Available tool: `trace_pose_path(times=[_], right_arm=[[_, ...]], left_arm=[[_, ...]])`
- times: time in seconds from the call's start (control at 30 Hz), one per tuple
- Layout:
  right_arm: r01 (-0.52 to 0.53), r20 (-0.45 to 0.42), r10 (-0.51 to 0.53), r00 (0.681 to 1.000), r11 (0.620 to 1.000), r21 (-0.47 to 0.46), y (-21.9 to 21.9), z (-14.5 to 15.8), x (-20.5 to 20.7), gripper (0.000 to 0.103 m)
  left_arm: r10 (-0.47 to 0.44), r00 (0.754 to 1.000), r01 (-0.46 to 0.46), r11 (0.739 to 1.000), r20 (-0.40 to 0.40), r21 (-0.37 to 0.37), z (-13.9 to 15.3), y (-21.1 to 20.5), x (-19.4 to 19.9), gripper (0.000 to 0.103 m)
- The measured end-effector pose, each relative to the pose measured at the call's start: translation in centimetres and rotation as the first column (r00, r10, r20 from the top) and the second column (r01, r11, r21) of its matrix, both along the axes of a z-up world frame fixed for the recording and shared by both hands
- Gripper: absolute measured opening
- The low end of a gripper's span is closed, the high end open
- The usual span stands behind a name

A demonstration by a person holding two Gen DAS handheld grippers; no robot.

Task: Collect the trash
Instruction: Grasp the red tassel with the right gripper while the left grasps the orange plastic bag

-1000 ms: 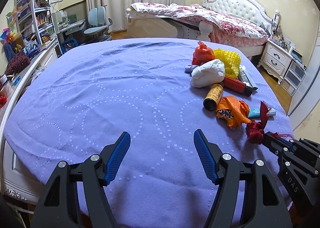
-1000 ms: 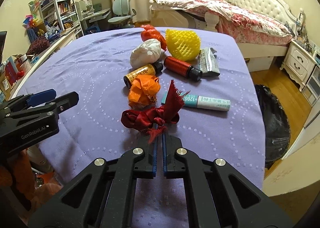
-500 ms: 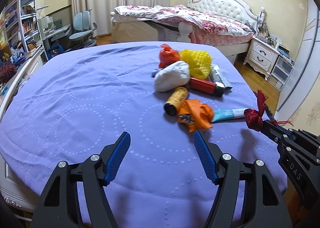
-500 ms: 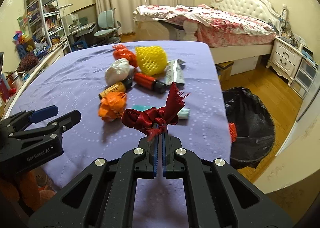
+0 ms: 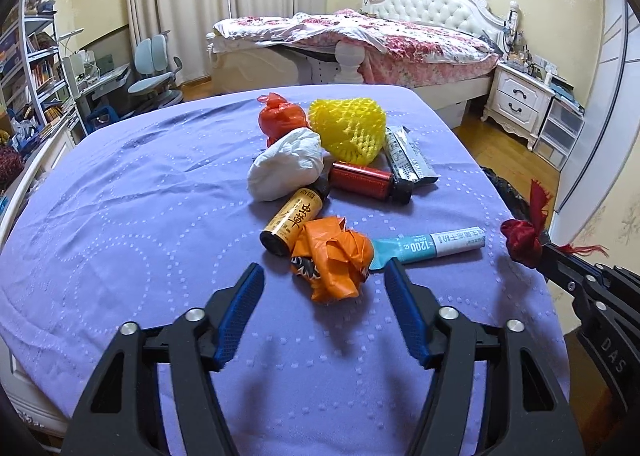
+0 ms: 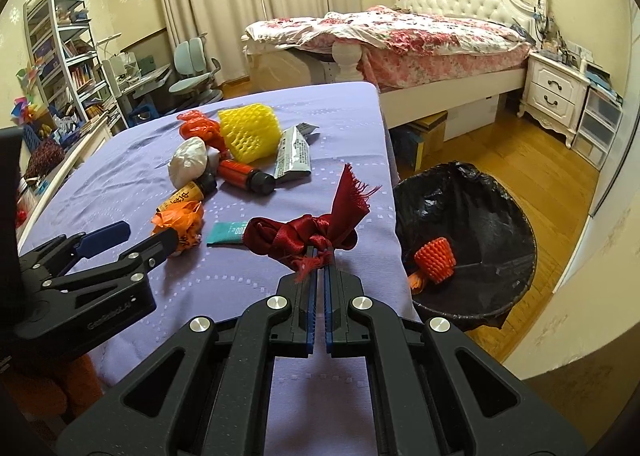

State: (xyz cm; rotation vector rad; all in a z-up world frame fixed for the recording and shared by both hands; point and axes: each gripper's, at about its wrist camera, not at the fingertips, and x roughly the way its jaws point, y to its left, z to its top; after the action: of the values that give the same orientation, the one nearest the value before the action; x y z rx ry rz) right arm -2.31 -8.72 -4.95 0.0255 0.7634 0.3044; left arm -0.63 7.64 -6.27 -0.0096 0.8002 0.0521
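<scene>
My right gripper (image 6: 320, 252) is shut on a dark red ribbon (image 6: 308, 230) and holds it above the table's right edge, left of the black-lined trash bin (image 6: 480, 215). The ribbon also shows in the left wrist view (image 5: 524, 236). My left gripper (image 5: 324, 284) is open, its fingers either side of a crumpled orange bag (image 5: 332, 256) on the purple tablecloth (image 5: 140, 215). Behind it lie a yellow-labelled bottle (image 5: 292, 219), a teal and white tube (image 5: 432, 246), a white wad (image 5: 286, 169), a red bottle (image 5: 368, 181), a yellow foam net (image 5: 348, 127), an orange-red bag (image 5: 280, 119) and a silver packet (image 5: 408, 153).
An orange foam net (image 6: 434, 258) lies in the bin, which stands on the wooden floor right of the table. A bed (image 6: 420, 39) and a nightstand (image 6: 556, 91) stand behind. Shelves (image 6: 60, 55) and a desk chair (image 6: 192, 67) are at the far left.
The right gripper has carried the ribbon right, from over the table toward the bin. The left gripper has moved right and forward until its fingers flank the orange bag.
</scene>
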Motion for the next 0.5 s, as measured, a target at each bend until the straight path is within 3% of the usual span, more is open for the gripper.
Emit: trace_pose_path(times=[0.17, 0.5], right_arm=[[0.003, -0.005, -0.002, 1.0, 1.0, 0.021, -0.7, -0.2, 0.4, 0.003], [0.007, -0.004, -0.007, 1.0, 0.999, 0.032, -1.3, -0.1, 0.5, 0.003]], left_arm=[[-0.023, 0.999, 0.024, 1.0, -0.025, 0.01, -0.8, -0.6, 0.6, 0.029], [-0.063, 0.998, 0.063, 0.998, 0.016, -0.002, 0.2, -0.9, -1.3, 0.026]])
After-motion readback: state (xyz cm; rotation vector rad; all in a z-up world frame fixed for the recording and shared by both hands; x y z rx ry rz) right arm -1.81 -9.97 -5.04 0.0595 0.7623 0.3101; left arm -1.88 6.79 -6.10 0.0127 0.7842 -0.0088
